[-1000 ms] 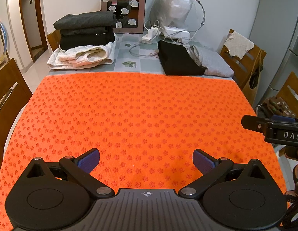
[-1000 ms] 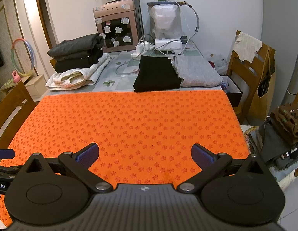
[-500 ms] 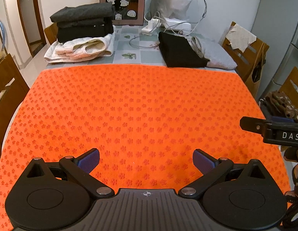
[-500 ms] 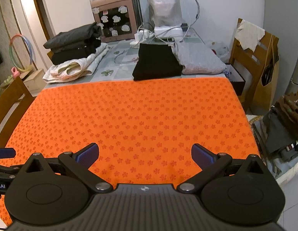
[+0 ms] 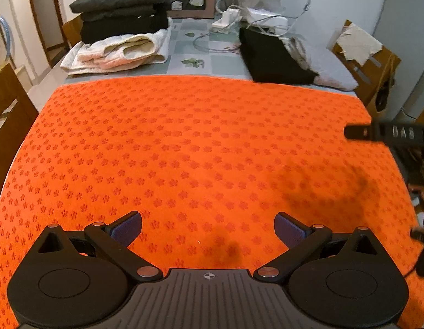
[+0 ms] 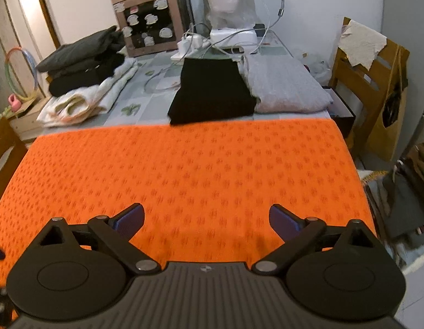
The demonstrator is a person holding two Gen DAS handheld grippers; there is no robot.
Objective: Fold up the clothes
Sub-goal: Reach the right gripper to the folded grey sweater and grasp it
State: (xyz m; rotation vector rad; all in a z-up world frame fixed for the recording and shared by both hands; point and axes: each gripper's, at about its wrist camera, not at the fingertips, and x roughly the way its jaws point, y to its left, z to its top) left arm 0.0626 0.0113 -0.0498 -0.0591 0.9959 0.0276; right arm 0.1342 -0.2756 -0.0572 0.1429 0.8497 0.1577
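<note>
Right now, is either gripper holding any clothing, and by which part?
Nothing is held. The left gripper and right gripper both hang with jaws open over the orange mat.

Mat [image 5: 201, 142] in front; behind it, clothes stack [image 5: 121, 11] left, folded garments [image 5: 275, 57] right.

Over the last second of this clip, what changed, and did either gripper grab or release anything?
Both wrist cameras tipped downward and nearer the orange mat, so the far clutter rose in the pictures. Nothing was grabbed or released: the left gripper and the right gripper stayed open and empty. The folded black garment, the grey one and the dark stack did not move.
</note>
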